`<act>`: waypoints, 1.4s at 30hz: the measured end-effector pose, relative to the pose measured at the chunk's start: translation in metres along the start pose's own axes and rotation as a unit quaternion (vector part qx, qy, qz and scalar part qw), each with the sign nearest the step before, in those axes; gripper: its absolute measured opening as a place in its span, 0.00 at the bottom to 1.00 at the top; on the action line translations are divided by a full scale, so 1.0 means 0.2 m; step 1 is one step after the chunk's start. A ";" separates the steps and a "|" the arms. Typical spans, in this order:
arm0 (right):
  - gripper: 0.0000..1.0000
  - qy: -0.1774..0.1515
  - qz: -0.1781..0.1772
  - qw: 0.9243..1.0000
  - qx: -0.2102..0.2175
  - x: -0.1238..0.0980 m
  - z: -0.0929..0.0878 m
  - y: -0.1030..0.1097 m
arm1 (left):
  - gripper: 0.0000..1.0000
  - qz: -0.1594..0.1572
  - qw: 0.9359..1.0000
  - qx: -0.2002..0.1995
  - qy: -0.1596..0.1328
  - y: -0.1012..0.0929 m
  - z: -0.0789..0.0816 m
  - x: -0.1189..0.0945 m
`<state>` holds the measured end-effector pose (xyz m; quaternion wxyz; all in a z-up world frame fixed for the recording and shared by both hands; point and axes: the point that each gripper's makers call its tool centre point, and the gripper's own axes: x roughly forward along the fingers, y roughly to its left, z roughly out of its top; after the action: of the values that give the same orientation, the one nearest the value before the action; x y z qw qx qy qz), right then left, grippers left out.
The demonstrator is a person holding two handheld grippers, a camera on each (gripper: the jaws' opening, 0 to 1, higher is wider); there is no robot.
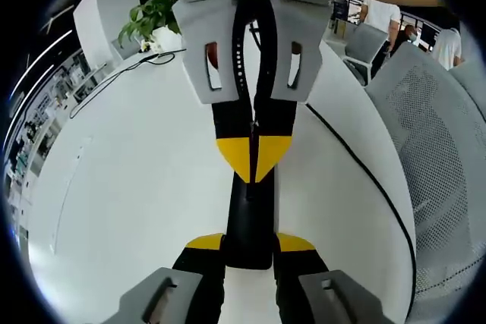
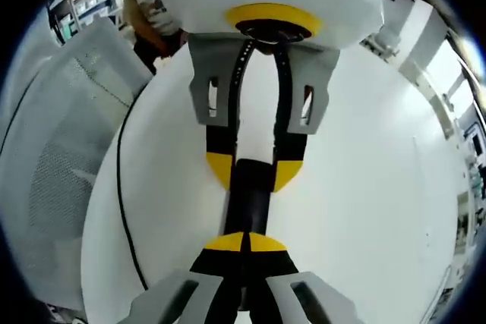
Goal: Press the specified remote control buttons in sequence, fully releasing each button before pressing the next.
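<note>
My left gripper (image 1: 250,242): 2 jaws clamped on the near end of the black remote (image 1: 250,214).
My right gripper (image 2: 244,241): tips pressed together, resting on the remote's top.
Remote: flat on the white table (image 1: 137,187), between both grippers.
Black cable (image 1: 364,168): beside the remote, along the table edge.
Potted plant (image 1: 152,20): far end of the table.

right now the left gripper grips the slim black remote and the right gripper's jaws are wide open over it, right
Not open: in the right gripper view the right gripper is shut, yellow tips together, over the slim black remote. Rest holds.
</note>
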<state>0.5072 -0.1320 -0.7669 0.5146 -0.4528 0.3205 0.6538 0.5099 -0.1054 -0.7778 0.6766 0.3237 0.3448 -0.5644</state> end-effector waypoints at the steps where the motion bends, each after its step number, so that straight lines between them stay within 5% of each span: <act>1: 0.00 0.000 0.000 1.000 -0.001 0.00 0.00 0.00 | 0.23 0.000 1.000 0.000 0.000 0.00 0.00 0.00; 42: 0.00 0.016 0.012 1.000 0.012 0.02 -0.01 0.00 | 0.23 0.002 1.000 -0.005 -0.007 0.00 0.00 0.00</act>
<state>0.5077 -0.1327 -0.7720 0.5074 -0.4531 0.3418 0.6484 0.5098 -0.1047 -0.7782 0.6818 0.3168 0.3421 -0.5637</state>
